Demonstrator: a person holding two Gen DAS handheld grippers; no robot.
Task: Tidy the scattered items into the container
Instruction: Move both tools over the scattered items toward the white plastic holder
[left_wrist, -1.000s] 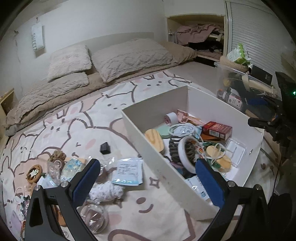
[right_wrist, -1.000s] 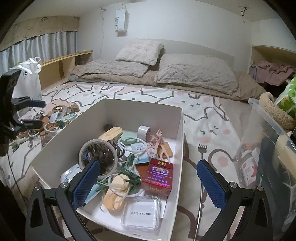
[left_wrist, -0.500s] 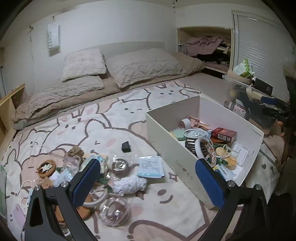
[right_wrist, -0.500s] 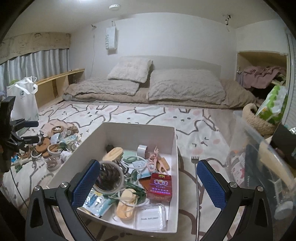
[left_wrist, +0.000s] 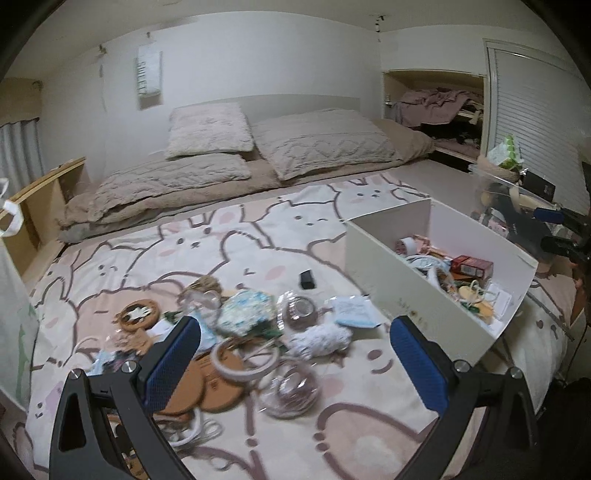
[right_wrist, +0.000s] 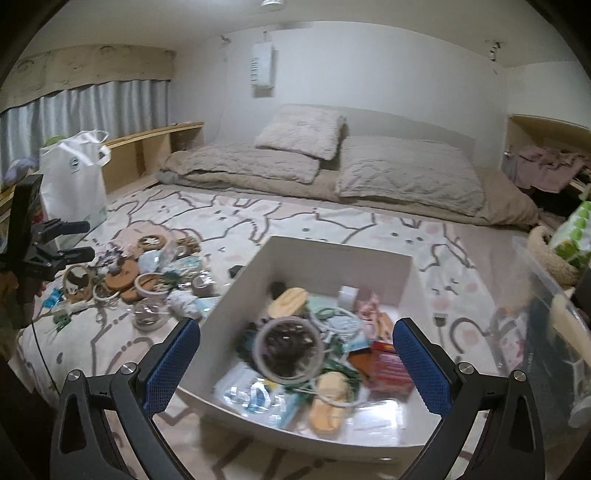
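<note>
A white open box (left_wrist: 384, 266) sits on the bed, part full of small items; it also shows in the right wrist view (right_wrist: 332, 254). Scattered items lie left of it: a tape roll (left_wrist: 243, 360), cork coasters (left_wrist: 212, 387), a clear round case (left_wrist: 290, 387), a white yarn ball (left_wrist: 321, 338), a blue packet (left_wrist: 352, 315), a small black block (left_wrist: 307, 279). My left gripper (left_wrist: 295, 365) is open and empty, above the pile. My right gripper (right_wrist: 297, 363) is open and empty, above the box's near part.
The bed has a bunny-print cover (left_wrist: 229, 243) and beige pillows (left_wrist: 321, 140) at the back. A clear plastic bin (right_wrist: 546, 306) stands right of the box. A white bag (right_wrist: 74, 177) stands at the left bed edge, by a wooden shelf (right_wrist: 147, 147).
Both grippers have pulled back and up from the box. The left view has swung left, from the box to the scattered pile. Both stayed open and empty.
</note>
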